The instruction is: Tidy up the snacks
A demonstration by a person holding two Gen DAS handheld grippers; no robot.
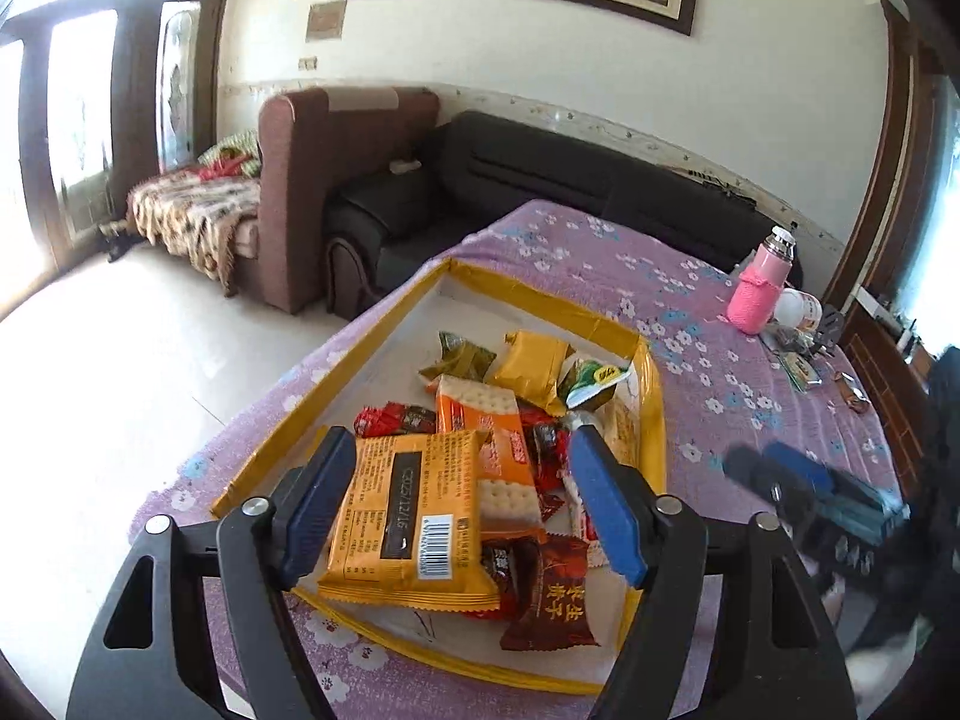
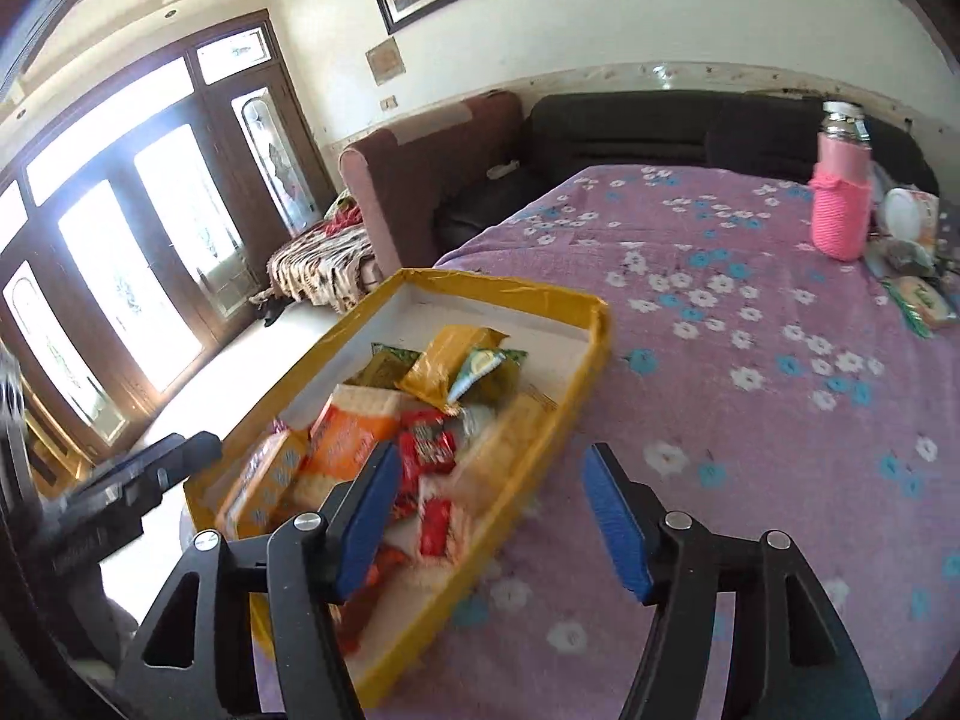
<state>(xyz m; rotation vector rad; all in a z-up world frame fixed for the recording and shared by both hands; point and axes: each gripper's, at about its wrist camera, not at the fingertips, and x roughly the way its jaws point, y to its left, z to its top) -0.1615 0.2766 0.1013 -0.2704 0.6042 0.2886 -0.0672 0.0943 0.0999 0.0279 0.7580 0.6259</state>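
Note:
A shallow white tray with a yellow rim (image 1: 384, 324) lies on the purple flowered cloth and holds a pile of snack packets. My left gripper (image 1: 461, 432) hangs over its near end, open. An orange cracker packet with a barcode (image 1: 414, 516) lies tilted on the pile between the fingers, close to the left pad and clear of the right one. My right gripper (image 2: 493, 451) is open with nothing between its fingers. It straddles the tray's right rim (image 2: 540, 450), left finger over the snacks, right finger over the cloth. In the left wrist view it shows blurred at the right.
A pink sleeved bottle (image 2: 840, 204) and small clutter stand at the far right of the table. Beyond the table are a black sofa (image 1: 540, 180) and a brown armchair (image 1: 312, 180). The table's left edge drops to a pale floor.

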